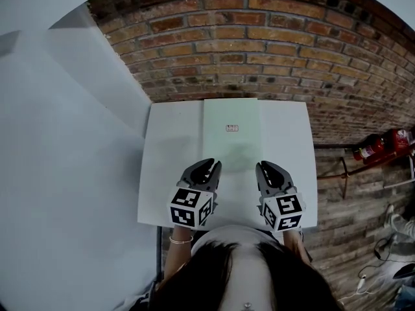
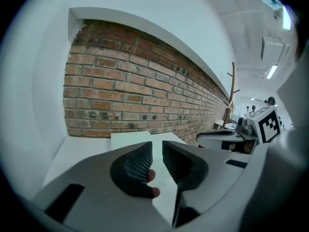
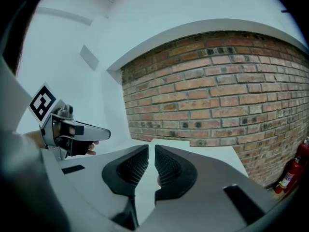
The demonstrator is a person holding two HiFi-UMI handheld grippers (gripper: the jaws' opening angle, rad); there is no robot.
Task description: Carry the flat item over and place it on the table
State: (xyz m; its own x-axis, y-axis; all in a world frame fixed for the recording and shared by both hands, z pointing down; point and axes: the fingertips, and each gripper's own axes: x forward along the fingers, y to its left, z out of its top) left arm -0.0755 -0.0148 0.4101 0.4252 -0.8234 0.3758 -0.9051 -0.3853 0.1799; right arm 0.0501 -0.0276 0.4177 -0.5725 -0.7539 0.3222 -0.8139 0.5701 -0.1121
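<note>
In the head view the flat item (image 1: 231, 141) lies on the table (image 1: 292, 141), its long axis running straight ahead between the left gripper (image 1: 204, 166) and the right gripper (image 1: 269, 167), equally near both; the left gripper view shows jaws slightly apart and empty, and the right gripper view shows jaws all but closed on nothing.

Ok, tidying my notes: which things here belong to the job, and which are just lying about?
Job: flat pale sheet, white table, left tool, right tool.
Lying about: red fire extinguisher, wooden coat stand.
</note>
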